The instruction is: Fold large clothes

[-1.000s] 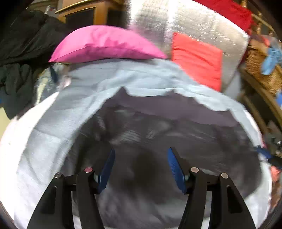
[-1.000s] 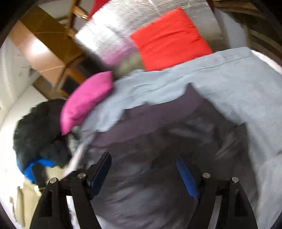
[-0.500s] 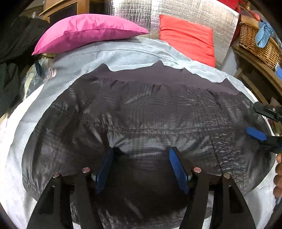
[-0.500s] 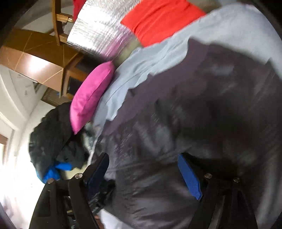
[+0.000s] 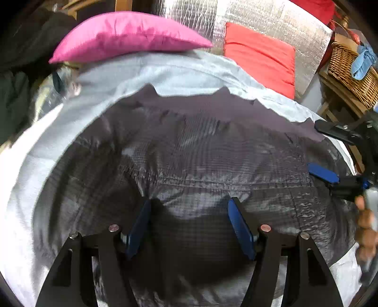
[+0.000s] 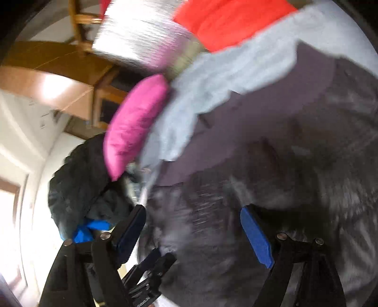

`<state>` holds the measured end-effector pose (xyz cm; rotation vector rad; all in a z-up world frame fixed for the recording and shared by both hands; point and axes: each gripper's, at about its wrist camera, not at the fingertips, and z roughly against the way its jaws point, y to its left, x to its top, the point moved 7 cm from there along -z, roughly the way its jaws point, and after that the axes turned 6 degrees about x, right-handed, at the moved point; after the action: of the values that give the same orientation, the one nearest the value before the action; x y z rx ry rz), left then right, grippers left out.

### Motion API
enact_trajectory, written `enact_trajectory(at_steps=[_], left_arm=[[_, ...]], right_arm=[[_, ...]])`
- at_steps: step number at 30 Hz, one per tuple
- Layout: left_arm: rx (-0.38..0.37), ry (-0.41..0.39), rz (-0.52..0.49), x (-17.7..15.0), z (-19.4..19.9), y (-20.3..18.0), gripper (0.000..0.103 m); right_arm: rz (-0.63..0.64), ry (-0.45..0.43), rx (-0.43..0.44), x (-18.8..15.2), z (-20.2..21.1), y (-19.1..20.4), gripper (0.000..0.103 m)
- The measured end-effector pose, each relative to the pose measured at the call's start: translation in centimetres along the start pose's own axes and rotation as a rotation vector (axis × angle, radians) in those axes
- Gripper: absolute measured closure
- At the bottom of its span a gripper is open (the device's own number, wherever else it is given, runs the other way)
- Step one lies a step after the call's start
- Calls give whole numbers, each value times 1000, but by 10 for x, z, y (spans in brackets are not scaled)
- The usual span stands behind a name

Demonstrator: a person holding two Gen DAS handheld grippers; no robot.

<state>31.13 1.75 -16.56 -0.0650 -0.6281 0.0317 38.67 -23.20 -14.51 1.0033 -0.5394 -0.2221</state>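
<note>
A large dark grey ripstop jacket (image 5: pixel 200 155) lies spread flat on a pale blue sheet (image 5: pixel 151 78), its plain dark hem band at the far side. My left gripper (image 5: pixel 190 224) is open and empty, low over the jacket's near middle. My right gripper (image 5: pixel 323 153) shows at the right edge of the left wrist view, open, over the jacket's right side. In the blurred right wrist view the right gripper (image 6: pixel 192 232) is open over the jacket (image 6: pixel 283 165), and the left gripper (image 6: pixel 151 266) shows at the bottom.
A pink pillow (image 5: pixel 127 35) and a red cushion (image 5: pixel 259 56) lie at the far side against a silver foil panel (image 5: pixel 271 21). A wicker basket (image 5: pixel 352 73) stands on a wooden shelf at right. Dark clothes (image 5: pixel 19 70) are piled at left.
Both grippers stay open. The left gripper has shifted slightly over the jacket. The right gripper has swung and is in fast motion, its view blurred.
</note>
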Motion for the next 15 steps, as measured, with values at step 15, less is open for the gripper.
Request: enact_trajectory(at_steps=[15], left_arm=[[14,-56,154,-4,45,62,35]], right_arm=[[-6,-179,-166,10,89,-28,19]])
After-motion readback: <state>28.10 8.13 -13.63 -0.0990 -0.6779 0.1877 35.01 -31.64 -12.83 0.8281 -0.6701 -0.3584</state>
